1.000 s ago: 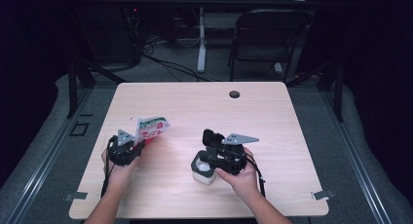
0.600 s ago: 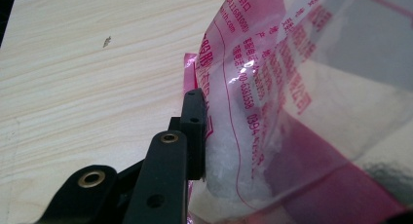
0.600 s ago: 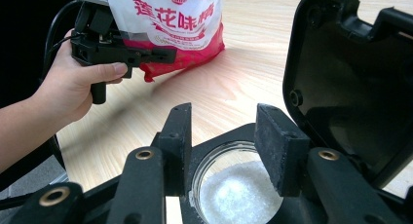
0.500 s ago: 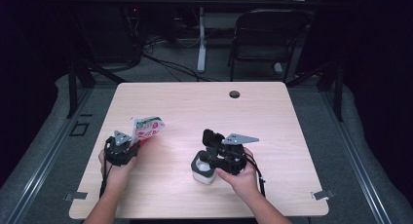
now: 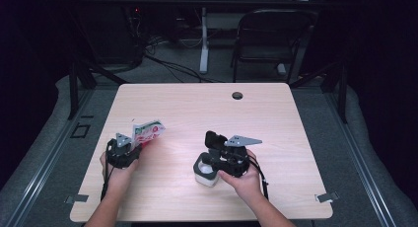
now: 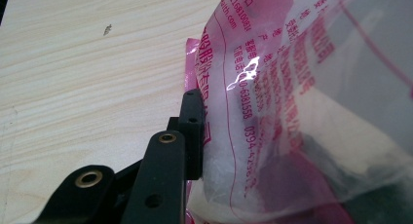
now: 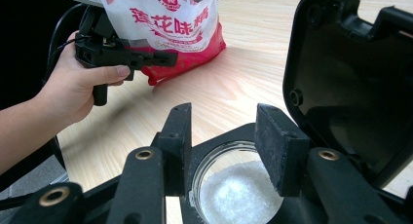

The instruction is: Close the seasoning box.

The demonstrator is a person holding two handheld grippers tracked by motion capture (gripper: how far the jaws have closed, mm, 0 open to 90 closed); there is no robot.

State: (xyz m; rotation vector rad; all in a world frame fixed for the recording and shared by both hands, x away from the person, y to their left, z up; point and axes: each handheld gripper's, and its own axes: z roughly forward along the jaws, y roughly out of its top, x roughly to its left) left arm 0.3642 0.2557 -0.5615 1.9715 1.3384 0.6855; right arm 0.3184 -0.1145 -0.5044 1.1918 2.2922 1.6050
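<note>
A red and white plastic bag (image 5: 148,131) with red print is held up off the wooden table at the left, my left gripper (image 5: 135,144) shut on its lower part. In the left gripper view one black finger (image 6: 192,131) presses the bag (image 6: 292,102); the other is hidden behind it. At the middle front stands a small white container (image 5: 202,175) with its black lid (image 5: 213,139) flipped up. My right gripper (image 5: 209,163) lies over it, jaws clasping its black collar (image 7: 219,134). White powder (image 7: 238,195) lies inside. The bag (image 7: 165,19) hangs beyond, apart from the container.
The wooden table (image 5: 197,113) has a round dark cable hole (image 5: 237,95) near its far edge. A black chair (image 5: 271,39) and a table leg with cables stand on the floor behind it. Both forearms come in over the front edge.
My left gripper and the bag have shifted slightly to the left. The right gripper and the container have stayed where they were.
</note>
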